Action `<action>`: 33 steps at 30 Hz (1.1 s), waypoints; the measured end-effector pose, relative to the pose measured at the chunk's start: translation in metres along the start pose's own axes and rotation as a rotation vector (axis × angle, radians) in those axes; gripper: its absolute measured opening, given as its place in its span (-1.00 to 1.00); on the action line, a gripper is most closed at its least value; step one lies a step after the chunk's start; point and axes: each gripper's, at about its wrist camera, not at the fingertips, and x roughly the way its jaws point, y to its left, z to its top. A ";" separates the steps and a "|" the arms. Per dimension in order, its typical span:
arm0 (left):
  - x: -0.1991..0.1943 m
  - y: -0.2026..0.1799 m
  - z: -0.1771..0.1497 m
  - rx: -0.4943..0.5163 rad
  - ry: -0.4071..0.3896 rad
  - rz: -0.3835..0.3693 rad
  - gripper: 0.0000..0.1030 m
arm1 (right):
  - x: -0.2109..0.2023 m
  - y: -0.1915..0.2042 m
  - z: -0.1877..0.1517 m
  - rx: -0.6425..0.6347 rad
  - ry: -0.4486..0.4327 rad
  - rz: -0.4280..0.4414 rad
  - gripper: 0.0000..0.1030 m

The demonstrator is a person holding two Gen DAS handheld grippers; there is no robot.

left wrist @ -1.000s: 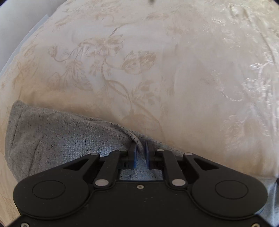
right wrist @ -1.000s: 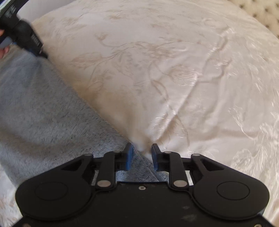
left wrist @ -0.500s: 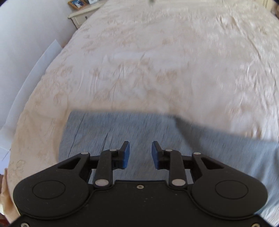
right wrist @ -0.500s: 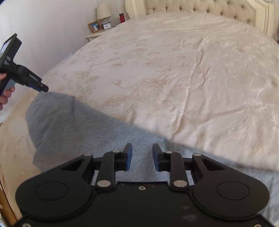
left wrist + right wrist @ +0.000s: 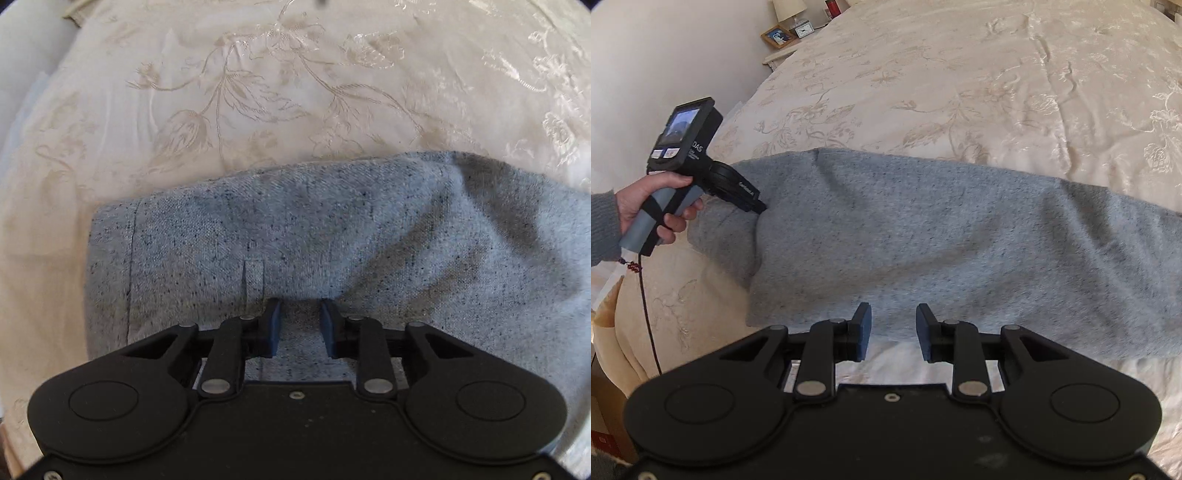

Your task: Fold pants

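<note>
Grey flecked pants (image 5: 369, 240) lie folded as a long band across the cream floral bedspread (image 5: 258, 92). My left gripper (image 5: 300, 314) points straight down onto the waistband, just right of a belt loop (image 5: 254, 277). Its jaws are closing with cloth showing in the gap, and the pads stand apart from it. In the right wrist view a hand (image 5: 661, 206) holds this left gripper (image 5: 759, 206), whose tip is pushed into the left end of the pants (image 5: 923, 229). My right gripper (image 5: 892, 321) hovers over the near edge of the pants with its jaws opening and nothing between them.
The bedspread (image 5: 997, 92) stretches far behind the pants. A nightstand (image 5: 783, 51) with a lamp, a photo frame and a clock stands at the back left by the white wall. The bed's edge drops off at the left, where a cord hangs from the left gripper's handle.
The left gripper let go of the cloth fold, moved over the waistband and came down close to it. The right gripper drew back and up, its jaws wider.
</note>
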 end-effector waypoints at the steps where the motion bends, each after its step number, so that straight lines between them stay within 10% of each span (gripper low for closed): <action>1: 0.000 0.007 0.001 0.007 0.002 -0.025 -0.48 | 0.005 0.011 -0.003 0.011 0.006 0.014 -0.42; 6: -0.003 0.023 -0.008 0.106 -0.003 -0.103 -0.51 | 0.038 0.069 -0.023 0.021 0.067 0.088 -0.42; 13: -0.014 0.011 -0.053 0.360 -0.065 -0.010 -0.45 | 0.087 0.129 -0.038 -0.039 0.141 0.081 -0.42; 24: -0.016 0.041 -0.080 0.303 -0.078 -0.027 -0.24 | 0.112 0.137 -0.024 0.033 0.056 -0.006 -0.38; 27: -0.014 0.036 -0.068 0.339 -0.060 -0.012 -0.24 | 0.108 0.135 -0.022 0.023 0.052 0.048 -0.91; 33: -0.012 0.025 -0.060 0.482 -0.012 -0.005 -0.24 | 0.086 0.134 -0.020 -0.181 0.080 0.095 -0.95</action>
